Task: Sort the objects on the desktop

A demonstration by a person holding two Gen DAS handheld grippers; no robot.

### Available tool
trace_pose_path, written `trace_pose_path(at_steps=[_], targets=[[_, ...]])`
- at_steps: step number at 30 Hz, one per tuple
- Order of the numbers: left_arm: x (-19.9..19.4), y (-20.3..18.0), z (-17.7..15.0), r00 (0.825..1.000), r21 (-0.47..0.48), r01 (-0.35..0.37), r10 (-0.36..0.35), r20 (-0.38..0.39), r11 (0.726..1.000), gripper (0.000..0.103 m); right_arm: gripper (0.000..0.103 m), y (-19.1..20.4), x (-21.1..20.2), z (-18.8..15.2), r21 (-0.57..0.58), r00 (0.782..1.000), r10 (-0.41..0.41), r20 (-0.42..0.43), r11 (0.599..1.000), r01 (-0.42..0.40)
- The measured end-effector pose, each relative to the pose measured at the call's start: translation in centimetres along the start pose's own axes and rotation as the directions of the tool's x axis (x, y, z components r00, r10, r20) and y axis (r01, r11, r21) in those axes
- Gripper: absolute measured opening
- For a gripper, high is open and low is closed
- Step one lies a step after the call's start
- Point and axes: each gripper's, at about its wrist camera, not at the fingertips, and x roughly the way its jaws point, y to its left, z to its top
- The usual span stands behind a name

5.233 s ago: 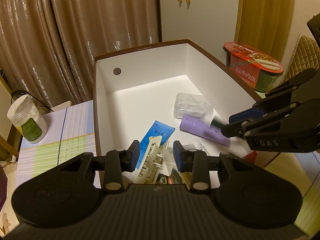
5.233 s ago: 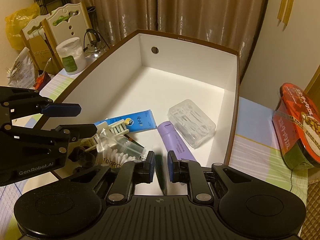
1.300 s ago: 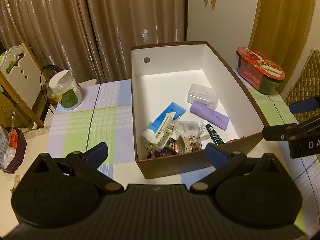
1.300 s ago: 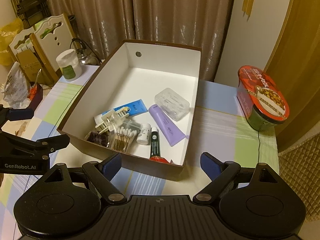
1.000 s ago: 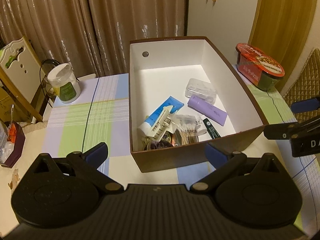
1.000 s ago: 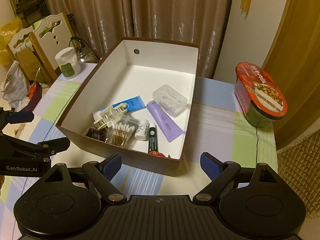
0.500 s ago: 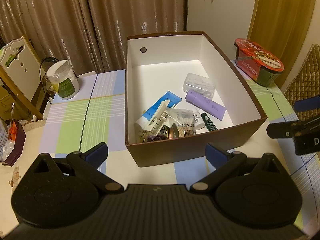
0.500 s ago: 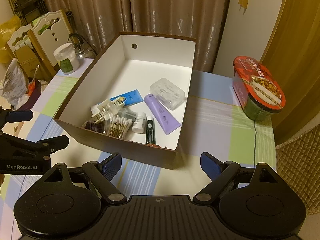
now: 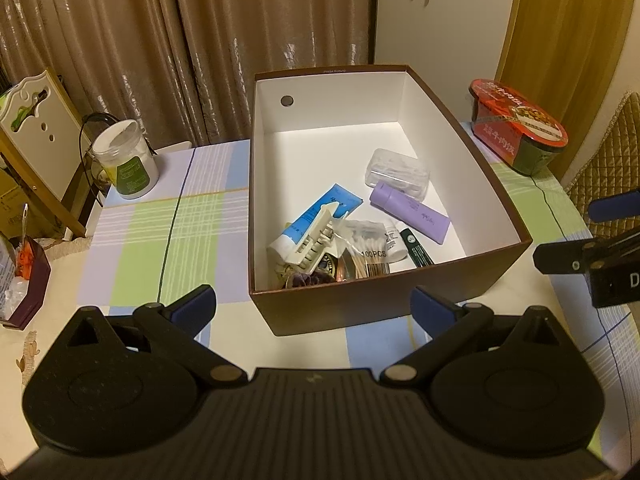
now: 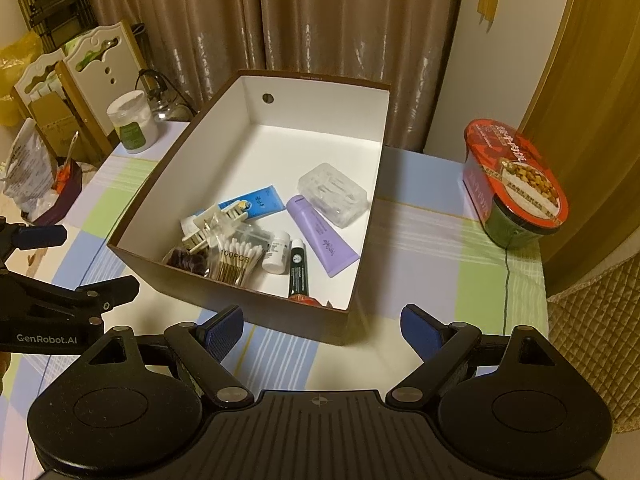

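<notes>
I have pulled both my left gripper (image 9: 312, 306) and right gripper (image 10: 322, 326) back from the box (image 9: 360, 308); both are released, empty. The small things (image 10: 240, 248) now lie inside it, so sorting seems finished.

Brown curtains (image 9: 200, 40) hang behind the checked table (image 9: 160, 240).

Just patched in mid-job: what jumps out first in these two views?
The big brown box with white walls sits mid-table, toiletries heaped at its near end: a purple tube, a blue tube, a cotton swab pack. A red-lidded instant meal bowl stands on the table to its right. Both grippers hover open, empty.
</notes>
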Motion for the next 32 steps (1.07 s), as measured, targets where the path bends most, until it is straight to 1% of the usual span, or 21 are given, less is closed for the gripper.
trace_pose_path(at_steps=[27, 32], targets=[[0.21, 0.11, 0.33, 1.000, -0.011, 0.010, -0.010, 0.002, 1.000, 0.102, 0.088, 0.01, 0.47, 0.31, -0.001, 1.000, 0.001, -0.009, 1.000, -0.001], [0.13, 0.02, 0.14, 1.000, -0.004, 0.007, -0.007, 0.026, 1.000, 0.102, 0.088, -0.16, 0.56, 0.15, 0.001, 1.000, 0.001, -0.010, 1.000, -0.001]])
